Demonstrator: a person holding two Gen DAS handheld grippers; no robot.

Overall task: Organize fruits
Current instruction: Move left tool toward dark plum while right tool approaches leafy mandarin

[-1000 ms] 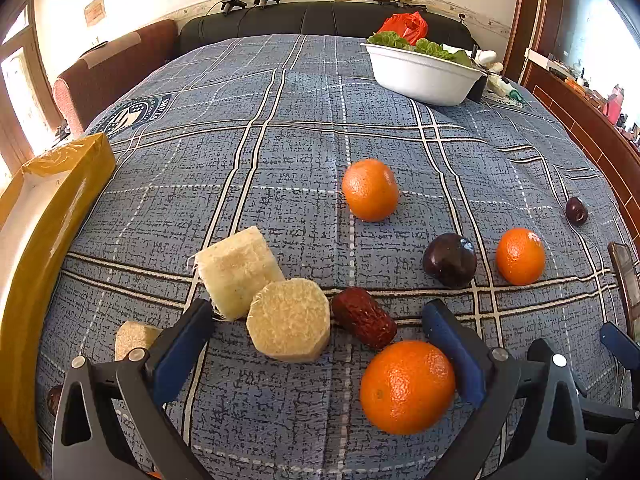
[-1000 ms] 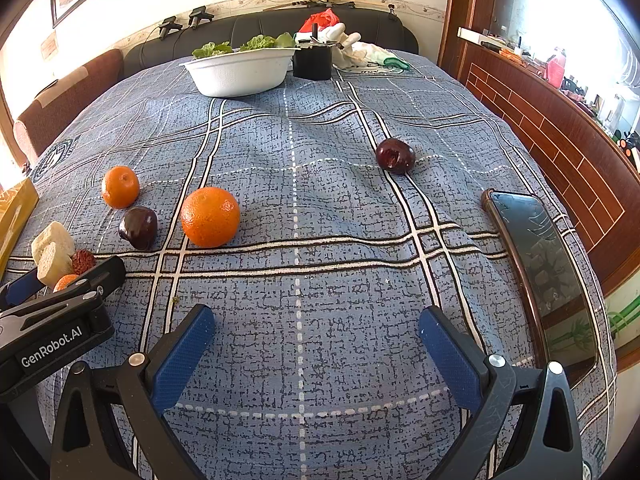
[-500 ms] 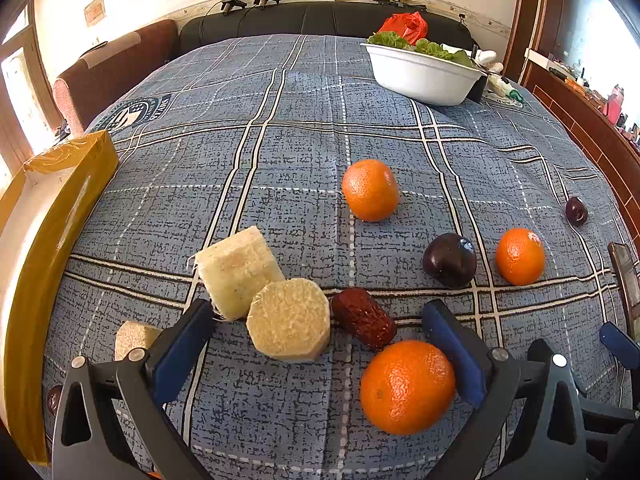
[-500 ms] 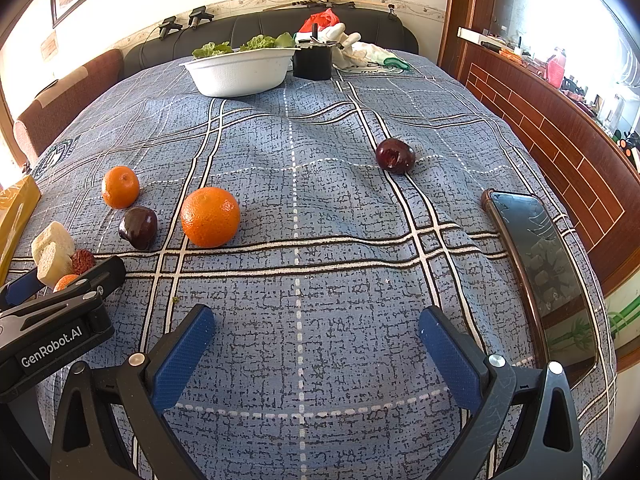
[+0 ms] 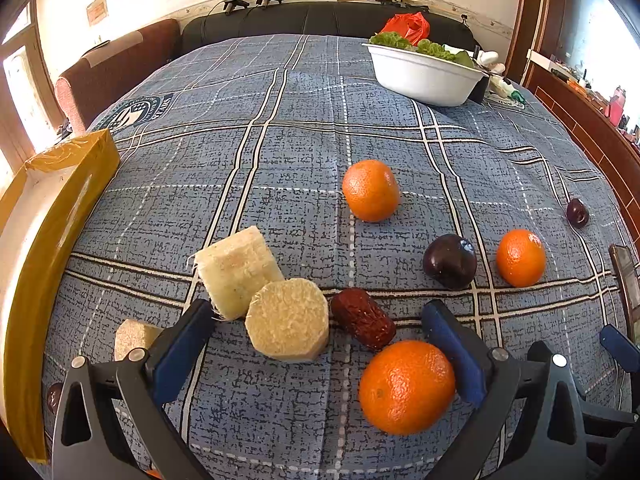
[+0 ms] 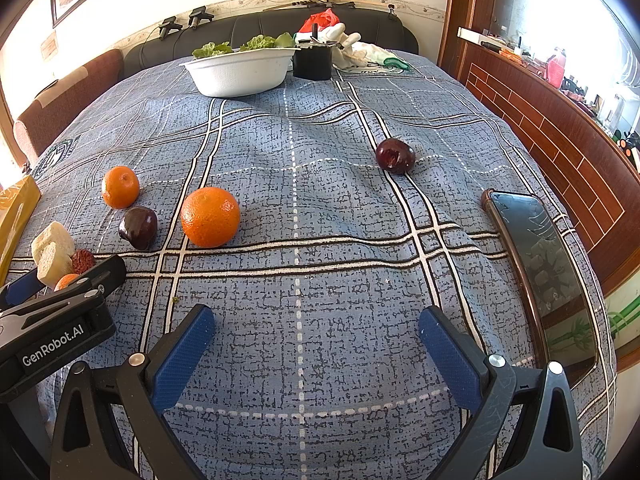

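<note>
Left wrist view: the left tool (image 5: 320,340) is seen spread wide and empty, held low over the blue checked cloth (image 5: 280,160) of the worktop. Between its two blue pads lie three things: a pale cut cylinder (image 5: 288,320) near the left pad, a wrinkled red date (image 5: 363,324) just beside it in the middle, its long axis running obliquely, from ahead-left to nearer-right, and a large orange (image 5: 407,387) close against the inner face of the right pad; contact cannot be told. Farther ahead lie a second orange (image 5: 371,191), a dark plum (image 5: 450,261) and a third orange (image 5: 521,257), ahead and to the right. A yellow-edged box (image 5: 60,208) stands off to the left, judged the likely place for sorting.

In the right wrist view, the right tool (image 6: 320,348) is likewise spread and empty, with only bare cloth between its pads; another plum (image 6: 395,155) lies well ahead and slightly right.

The large orange is judged the left tool's nearest pick; a small shift to the right would be needed to centre it.
</note>
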